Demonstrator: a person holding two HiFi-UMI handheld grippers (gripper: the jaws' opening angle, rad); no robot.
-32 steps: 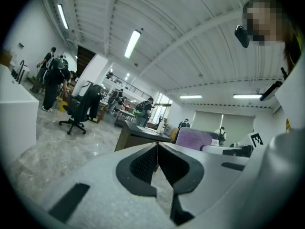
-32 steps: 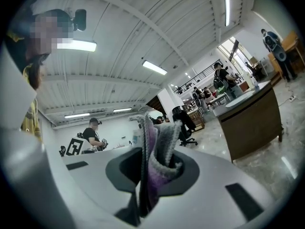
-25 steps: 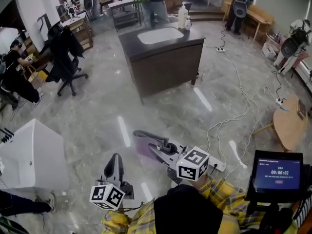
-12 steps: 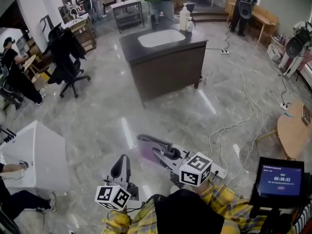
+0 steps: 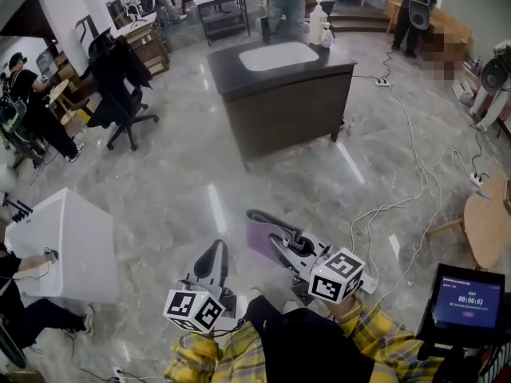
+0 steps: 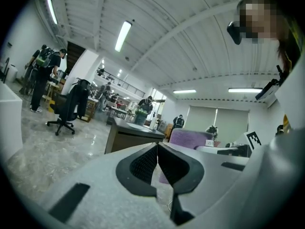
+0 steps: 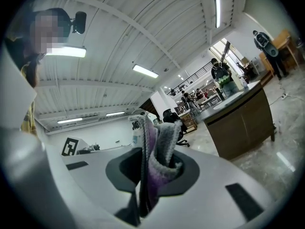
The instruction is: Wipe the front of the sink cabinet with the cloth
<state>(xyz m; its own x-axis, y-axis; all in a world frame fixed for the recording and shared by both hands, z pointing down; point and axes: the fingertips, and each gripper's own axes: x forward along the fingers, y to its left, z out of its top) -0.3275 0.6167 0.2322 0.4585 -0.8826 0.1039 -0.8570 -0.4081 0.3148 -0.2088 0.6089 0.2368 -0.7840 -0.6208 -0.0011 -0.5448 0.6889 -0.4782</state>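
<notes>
The dark brown sink cabinet (image 5: 287, 114) with a white basin stands several steps ahead on the marble floor, its front facing me. My right gripper (image 5: 257, 218) is held low near my body, shut on a purple-grey cloth (image 5: 262, 242). In the right gripper view the cloth (image 7: 159, 151) bunches up between the jaws, and the cabinet (image 7: 243, 123) is far off at the right. My left gripper (image 5: 217, 252) hangs beside it, shut on nothing. In the left gripper view the pads (image 6: 145, 163) meet, with the cabinet (image 6: 128, 137) beyond them.
A black office chair (image 5: 120, 82) stands left of the cabinet. A white box unit (image 5: 68, 242) is at my near left. White cables (image 5: 403, 194) trail over the floor at the right, near a round wooden table (image 5: 489, 230). A soap bottle (image 5: 318, 24) sits on the countertop. People stand behind.
The cabinet has slid right and a little lower in the head view. Both grippers have shifted slightly right, still held low. The right gripper keeps hold of the cloth.
</notes>
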